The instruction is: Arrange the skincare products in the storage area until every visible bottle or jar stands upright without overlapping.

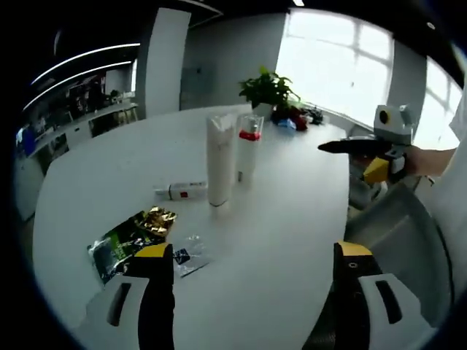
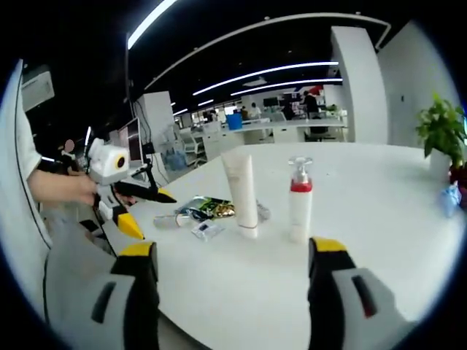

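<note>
Left gripper view: skincare items on a round white table (image 1: 292, 240), both grippers empty.
A white tube (image 1: 220, 159) stood upright near the table's middle, just beside an upright pump bottle (image 1: 249, 151) with a red collar. A small white bottle (image 1: 182, 191) with a red label lay on its side nearby; its writing was unreadable. Foil sachets (image 1: 131, 240) lay flat. The left gripper (image 1: 255, 266) and right gripper (image 2: 232, 255) were spread, grasping nothing.
</note>
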`<action>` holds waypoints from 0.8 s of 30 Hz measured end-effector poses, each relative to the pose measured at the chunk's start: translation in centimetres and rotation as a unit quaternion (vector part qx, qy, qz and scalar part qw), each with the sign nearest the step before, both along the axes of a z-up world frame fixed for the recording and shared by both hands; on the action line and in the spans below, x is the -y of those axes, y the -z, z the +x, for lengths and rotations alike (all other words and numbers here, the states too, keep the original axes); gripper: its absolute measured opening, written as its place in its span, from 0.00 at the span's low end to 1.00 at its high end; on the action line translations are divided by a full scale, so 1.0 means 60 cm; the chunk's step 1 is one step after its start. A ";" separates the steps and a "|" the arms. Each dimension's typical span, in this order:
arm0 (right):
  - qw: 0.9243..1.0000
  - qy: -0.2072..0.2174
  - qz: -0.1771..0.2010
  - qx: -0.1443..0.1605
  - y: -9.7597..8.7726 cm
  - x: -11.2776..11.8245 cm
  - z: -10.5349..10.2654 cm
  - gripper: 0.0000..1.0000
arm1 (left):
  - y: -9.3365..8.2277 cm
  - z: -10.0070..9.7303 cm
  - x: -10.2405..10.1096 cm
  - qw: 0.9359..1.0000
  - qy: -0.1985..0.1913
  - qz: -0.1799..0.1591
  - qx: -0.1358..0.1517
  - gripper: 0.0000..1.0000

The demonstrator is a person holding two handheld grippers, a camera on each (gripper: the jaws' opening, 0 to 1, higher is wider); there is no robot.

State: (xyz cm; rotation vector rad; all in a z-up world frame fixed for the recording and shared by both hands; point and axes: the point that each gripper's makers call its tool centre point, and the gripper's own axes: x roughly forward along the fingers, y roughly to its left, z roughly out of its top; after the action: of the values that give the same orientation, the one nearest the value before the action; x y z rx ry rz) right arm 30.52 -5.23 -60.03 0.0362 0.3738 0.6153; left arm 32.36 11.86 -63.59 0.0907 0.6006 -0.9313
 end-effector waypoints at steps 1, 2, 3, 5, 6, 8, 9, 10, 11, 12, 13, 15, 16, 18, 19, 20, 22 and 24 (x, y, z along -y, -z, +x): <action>1.000 0.000 0.000 0.000 0.000 0.000 -0.001 0.86 | -0.001 -0.004 -0.003 1.000 -0.008 -0.003 -0.001 0.89; 1.000 0.001 0.000 0.000 0.000 0.001 -0.005 0.86 | -0.004 -0.009 -0.007 1.000 -0.024 -0.011 -0.003 0.90; 1.000 0.003 0.000 -0.001 0.000 0.003 -0.008 0.86 | -0.006 -0.011 -0.009 0.999 -0.037 -0.018 -0.004 0.90; 1.000 0.009 0.004 -0.003 0.002 0.010 -0.016 0.86 | -0.010 -0.024 -0.013 0.998 -0.055 -0.033 -0.006 0.92; 1.000 0.011 0.004 -0.004 0.003 0.012 -0.019 0.86 | -0.010 -0.030 -0.014 0.998 -0.058 -0.035 -0.005 0.93; 1.000 0.014 0.002 -0.008 0.007 0.017 -0.026 0.86 | -0.007 -0.047 -0.015 0.997 -0.062 -0.035 -0.005 0.94; 1.000 0.015 0.001 -0.007 0.004 0.020 -0.027 0.86 | -0.005 -0.056 -0.015 0.998 -0.061 -0.032 -0.006 0.94; 1.000 0.017 0.002 -0.003 0.001 0.021 -0.026 0.86 | -0.002 -0.063 -0.015 0.998 -0.061 -0.028 -0.007 0.95; 1.000 0.018 0.003 -0.003 0.000 0.022 -0.026 0.86 | 0.001 -0.072 -0.017 0.998 -0.056 -0.020 -0.009 0.96; 1.000 0.018 0.002 -0.004 0.001 0.023 -0.026 0.86 | 0.003 -0.077 -0.019 0.998 -0.055 -0.015 -0.009 0.96; 1.000 0.019 -0.001 -0.004 0.002 0.024 -0.029 0.86 | 0.003 -0.080 -0.021 0.998 -0.056 -0.011 -0.008 0.97; 1.000 0.018 -0.003 -0.004 0.000 0.023 -0.034 0.86 | -0.001 -0.084 -0.031 0.998 -0.070 -0.008 -0.004 0.97; 1.000 0.018 -0.003 -0.003 0.000 0.024 -0.036 0.86 | -0.005 -0.085 -0.033 0.997 -0.075 -0.012 -0.001 0.97; 1.000 0.017 -0.002 -0.003 -0.001 0.024 -0.038 0.86 | -0.013 -0.086 -0.038 0.996 -0.089 -0.022 0.004 0.97; 1.000 0.017 -0.002 -0.004 0.000 0.023 -0.039 0.86 | -0.016 -0.087 -0.041 0.995 -0.095 -0.024 0.009 0.97; 1.000 0.017 -0.002 -0.005 0.001 0.023 -0.040 0.86 | -0.019 -0.087 -0.043 0.994 -0.101 -0.027 0.017 0.97; 1.000 0.016 0.000 -0.006 0.003 0.023 -0.040 0.86 | -0.020 -0.093 -0.044 0.994 -0.106 -0.029 0.022 0.97; 1.000 0.015 -0.004 -0.006 0.007 0.023 -0.039 0.85 | -0.019 -0.099 -0.045 0.993 -0.113 -0.031 0.024 0.97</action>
State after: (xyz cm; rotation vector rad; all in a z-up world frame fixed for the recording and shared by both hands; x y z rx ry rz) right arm 28.17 -6.62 -60.48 0.0373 0.3875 0.5843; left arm 26.43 14.58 -62.42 -0.0104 0.5250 -0.7256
